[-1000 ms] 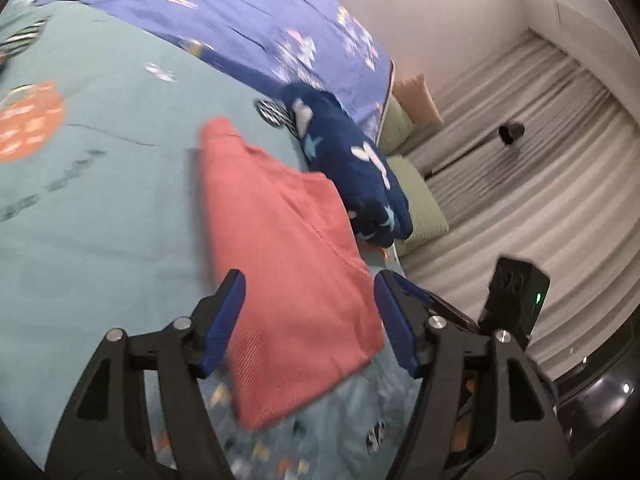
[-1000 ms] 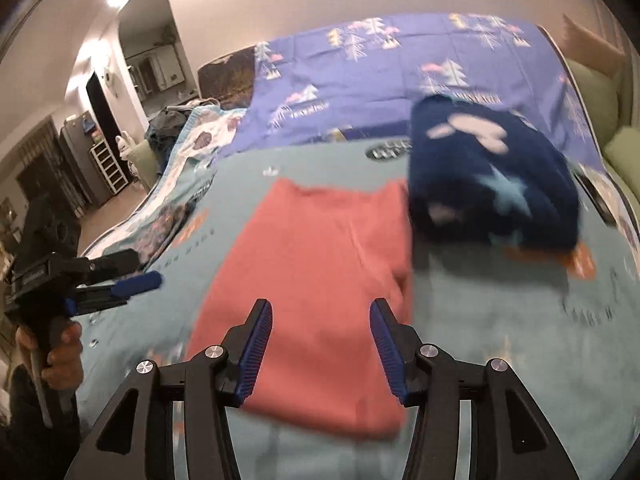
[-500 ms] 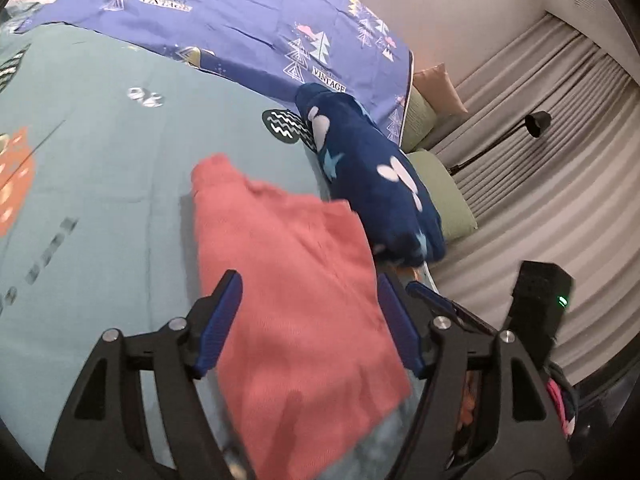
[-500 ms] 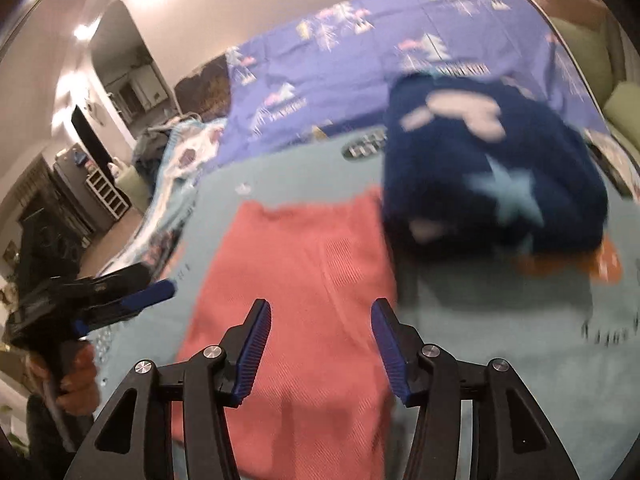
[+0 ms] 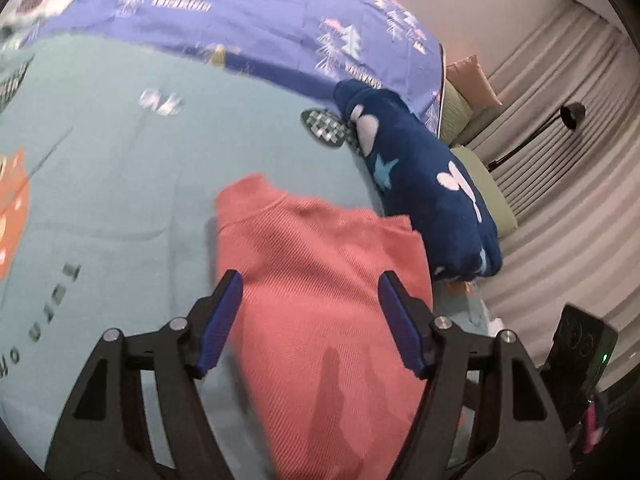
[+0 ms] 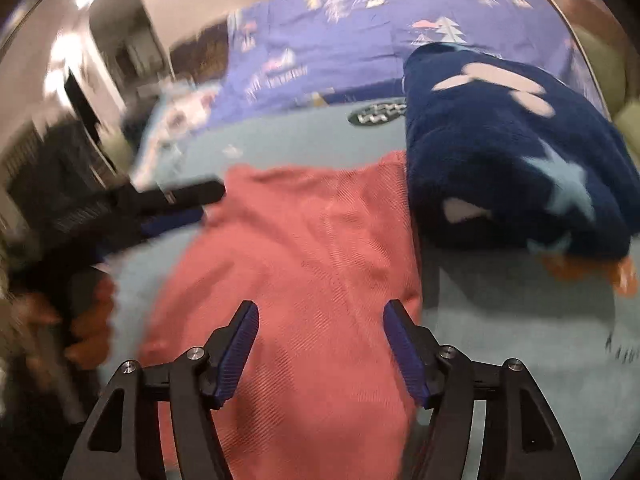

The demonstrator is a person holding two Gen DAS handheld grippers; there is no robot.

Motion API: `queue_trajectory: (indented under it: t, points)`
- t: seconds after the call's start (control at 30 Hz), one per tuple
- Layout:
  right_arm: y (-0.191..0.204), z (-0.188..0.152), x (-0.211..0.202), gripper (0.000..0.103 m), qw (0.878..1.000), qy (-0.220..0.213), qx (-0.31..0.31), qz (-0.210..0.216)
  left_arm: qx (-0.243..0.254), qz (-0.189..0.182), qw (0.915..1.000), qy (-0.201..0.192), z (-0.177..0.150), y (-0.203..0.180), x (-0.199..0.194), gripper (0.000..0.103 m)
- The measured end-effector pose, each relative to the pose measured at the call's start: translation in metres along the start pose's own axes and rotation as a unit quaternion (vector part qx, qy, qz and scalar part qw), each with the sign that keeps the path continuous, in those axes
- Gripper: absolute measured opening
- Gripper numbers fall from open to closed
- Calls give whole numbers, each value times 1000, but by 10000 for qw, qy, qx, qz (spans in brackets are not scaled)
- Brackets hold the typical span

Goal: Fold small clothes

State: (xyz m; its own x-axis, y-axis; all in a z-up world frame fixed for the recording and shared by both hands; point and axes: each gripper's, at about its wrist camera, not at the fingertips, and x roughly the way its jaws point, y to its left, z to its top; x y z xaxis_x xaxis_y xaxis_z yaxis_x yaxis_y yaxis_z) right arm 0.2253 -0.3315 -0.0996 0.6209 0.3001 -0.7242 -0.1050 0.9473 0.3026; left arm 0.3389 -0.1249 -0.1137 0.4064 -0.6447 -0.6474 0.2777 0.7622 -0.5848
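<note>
Coral cloth (image 5: 320,304) now fills more of both views, so your 2 grippers, left gripper (image 5: 310,322) and right gripper (image 6: 320,350), jaws apart, have probably closed in to grab it.

1. Left gripper (image 5: 310,322): jaws spread wide, nothing between the pads, pointing forward and down.
2. Right gripper (image 6: 320,346): jaws likewise apart and empty.
3. A hand (image 6: 86,316) grips the left gripper's handle.

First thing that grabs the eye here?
The coral-red knit garment lying flat on the teal bedspread, framed by both open grippers, left gripper and right gripper. Next, the navy fleece bundle with star and heart shapes along its far right edge.
</note>
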Motion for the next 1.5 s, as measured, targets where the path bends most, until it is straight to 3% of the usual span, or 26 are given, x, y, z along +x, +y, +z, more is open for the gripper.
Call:
queue_trajectory:
  t: [0.13, 0.23, 0.3, 0.37, 0.47, 0.53, 0.57, 0.77, 0.93, 1.0, 1.07, 1.17, 1.23, 1.4, 1.5]
  points:
    - [6, -30, -18, 74, 9998, -20, -72, 168, -439, -44, 9978, 501, -16, 30, 6, 70]
    - [11, -49, -13, 75, 9990, 46, -404, -181, -833, -627, 9921, 700, -35, 39, -8, 70]
    - [7, -56, -6, 75, 9992, 87, -342, -195, -1274, -1227, 9796, 949, -53, 40, -23, 71]
    - [1, -58, -5, 75, 9997, 40, -223, -126, -1329, -1685, 9708, 1071, -71, 33, -40, 74]
    - [0, -57, -6, 78, 9999, -19, -157, -38, -1332, -1823, 9649, 1340, -96, 28, -46, 78]
    - [0, -57, -5, 81, 9999, -60, -97, 0, -1803, -2150, 9448, 1692, -111, 39, -32, 78]
    - [1, -58, -5, 81, 9999, -99, -95, -8, -1899, -2233, 9424, 1610, -113, 43, -31, 77]
    - [-1, -58, -8, 82, 9999, -151, 19, 34, -2333, -2363, 9308, 1528, -104, 34, -16, 77]
    - [-6, -59, -9, 82, 9996, -178, 156, 169, -2104, -2320, 9374, 1520, -94, 14, 5, 77]
    - [-7, -59, -8, 82, 9994, -179, 207, 216, -2195, -2273, 9374, 1465, -93, 12, 9, 68]
    - [-8, -59, -9, 82, 9992, -189, 255, 255, -2367, -2185, 9356, 1448, -95, 17, 12, 42]
    - [-10, -58, -11, 82, 9987, -184, 351, 335, -2564, -2259, 9291, 1411, -102, 30, 15, 27]
    - [-12, -58, -13, 82, 9977, -185, 486, 444, -2720, -2380, 9224, 1365, -108, 36, 11, 25]
    - [-20, -60, -20, 82, 9947, -199, 772, 656, -2838, -2257, 9231, 1281, -113, 37, -8, 24]
    - [-19, -63, -20, 82, 9957, -180, 705, 581, -2942, -2231, 9177, 1468, -123, 37, -19, 33]
